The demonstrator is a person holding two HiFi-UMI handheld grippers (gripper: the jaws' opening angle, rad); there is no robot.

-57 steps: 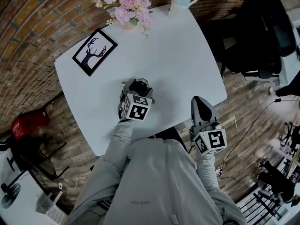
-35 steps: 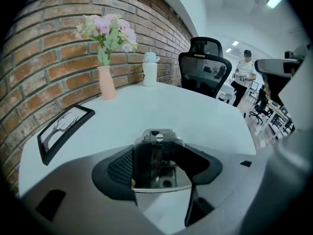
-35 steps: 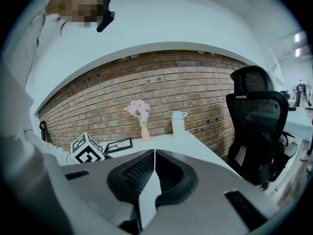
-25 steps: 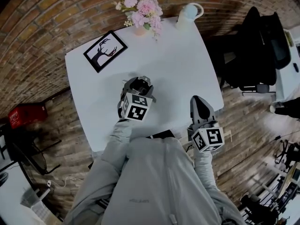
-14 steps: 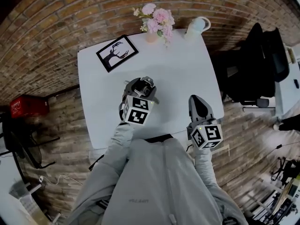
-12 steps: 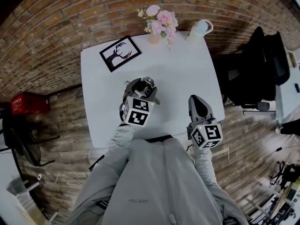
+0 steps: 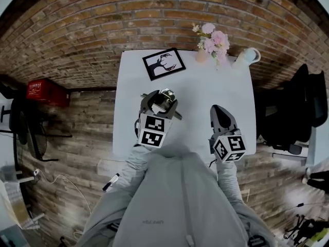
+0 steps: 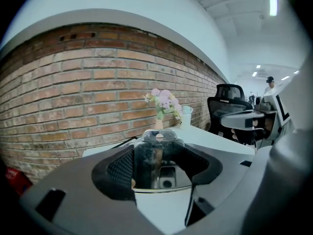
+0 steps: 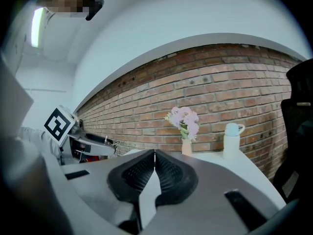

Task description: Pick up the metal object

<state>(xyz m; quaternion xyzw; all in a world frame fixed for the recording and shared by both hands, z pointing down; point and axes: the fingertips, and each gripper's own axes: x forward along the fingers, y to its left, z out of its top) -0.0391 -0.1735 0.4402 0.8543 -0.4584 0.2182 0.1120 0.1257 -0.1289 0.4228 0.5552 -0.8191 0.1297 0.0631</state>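
Your L gripper had its jaws shut tight on the shiny metal object, one pad on each side. The object sat betw. them w/ a small round hole near its top. You held it over the near part of the white table. Your R gripper had both jaws pressed together w/ nothing in them. It was out on the R side over the table's near edge, well apart from the L one. At the far end, by the brick wall, stood a black-framed deer pic, pink flowers in a small vase & a white cup just beside them. A red box lay on the floor to the L, & a black chair stood to the R.
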